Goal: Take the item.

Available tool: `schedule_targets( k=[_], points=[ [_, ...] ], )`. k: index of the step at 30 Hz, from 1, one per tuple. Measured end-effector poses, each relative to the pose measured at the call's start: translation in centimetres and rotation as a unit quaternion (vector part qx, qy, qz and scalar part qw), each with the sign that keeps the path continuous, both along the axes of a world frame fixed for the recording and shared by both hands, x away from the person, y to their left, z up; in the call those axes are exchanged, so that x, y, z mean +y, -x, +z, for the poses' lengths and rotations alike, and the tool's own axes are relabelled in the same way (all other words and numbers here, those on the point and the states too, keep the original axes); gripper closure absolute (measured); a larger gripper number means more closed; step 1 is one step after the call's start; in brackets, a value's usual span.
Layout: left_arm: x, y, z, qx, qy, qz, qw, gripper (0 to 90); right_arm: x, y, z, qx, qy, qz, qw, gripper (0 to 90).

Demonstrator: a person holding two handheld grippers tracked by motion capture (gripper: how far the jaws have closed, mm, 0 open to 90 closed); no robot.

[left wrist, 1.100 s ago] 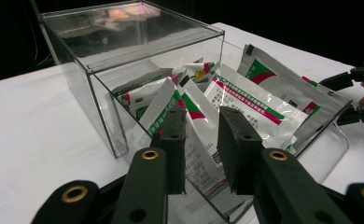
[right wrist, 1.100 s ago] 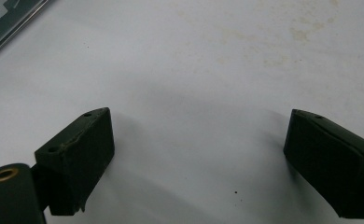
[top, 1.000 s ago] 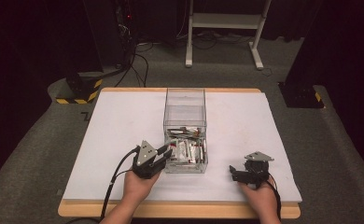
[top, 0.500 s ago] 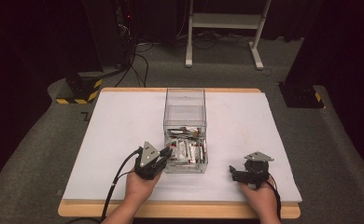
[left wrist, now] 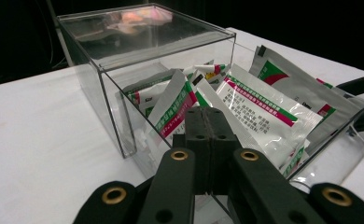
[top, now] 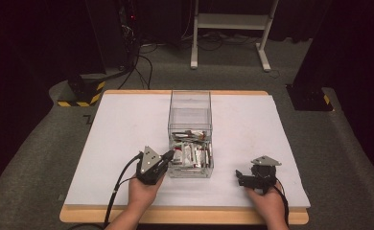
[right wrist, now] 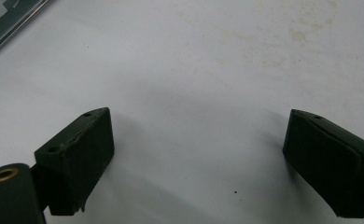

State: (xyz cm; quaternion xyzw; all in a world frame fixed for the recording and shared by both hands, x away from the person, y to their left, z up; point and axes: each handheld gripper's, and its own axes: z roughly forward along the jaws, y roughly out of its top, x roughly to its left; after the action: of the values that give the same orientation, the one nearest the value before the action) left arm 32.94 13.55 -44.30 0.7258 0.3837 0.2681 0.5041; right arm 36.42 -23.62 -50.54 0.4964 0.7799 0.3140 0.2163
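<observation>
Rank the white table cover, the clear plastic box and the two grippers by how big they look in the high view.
1. white table cover
2. clear plastic box
3. left gripper and right gripper: these look alike, too close to rank.

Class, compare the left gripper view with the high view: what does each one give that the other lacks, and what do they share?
Left gripper view: the green and red print on the sachets, and the left gripper with its pads together. Its jaws have just been closing; whether a sachet edge is caught between them I cannot tell.
High view: the whole white table and the right gripper, open, resting apart from the box.
Both: the clear box holding sachets, with the left gripper at its near end.
</observation>
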Motion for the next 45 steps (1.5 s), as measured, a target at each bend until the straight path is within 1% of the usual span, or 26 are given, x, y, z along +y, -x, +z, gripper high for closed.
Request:
schedule_targets(
  k=[5, 9, 17, 23, 31, 35, 38, 45],
  points=[
    [0.1, 0.1, 0.2, -0.002, 0.007, -0.001, 1.0, 89.6, 0.0, 0.0, 0.0, 0.0, 0.0, 0.0, 1.0, 8.7],
    [0.2, 0.3, 0.6, -0.011, 0.012, -0.001, 0.9999, 89.6, 0.0, 0.0, 0.0, 0.0, 0.0, 0.0, 1.0, 8.7],
    [0.4, 0.8, 1.0, -0.031, 0.029, 0.001, 0.9991, 89.6, 0.0, 0.0, 0.0, 0.0, 0.001, 0.0, 1.0, 8.8],
    [0.7, 0.9, 1.3, -0.035, 0.04, 0.004, 0.9986, 89.6, 0.0, 0.0, 0.0, -0.001, 0.001, 0.0, 1.0, 8.8],
    [1.1, 1.2, 1.8, -0.045, 0.065, 0.0, 0.9969, 89.6, 0.0, 0.0, 0.0, -0.001, 0.002, 0.0, 1.0, 8.8],
    [1.3, 1.3, 2.0, -0.049, 0.071, -0.001, 0.9962, 89.6, 0.0, 0.0, 0.0, -0.002, 0.002, 0.0, 1.0, 8.9],
    [1.5, 1.4, 2.3, -0.056, 0.079, 0.001, 0.9953, 89.6, 0.0, 0.0, 0.0, -0.002, 0.002, 0.0, 1.0, 8.9],
    [1.9, 1.6, 2.7, -0.064, 0.087, 0.002, 0.9942, 89.6, 0.0, 0.0, 0.0, -0.002, 0.002, 0.0, 1.0, 8.9]
  ],
)
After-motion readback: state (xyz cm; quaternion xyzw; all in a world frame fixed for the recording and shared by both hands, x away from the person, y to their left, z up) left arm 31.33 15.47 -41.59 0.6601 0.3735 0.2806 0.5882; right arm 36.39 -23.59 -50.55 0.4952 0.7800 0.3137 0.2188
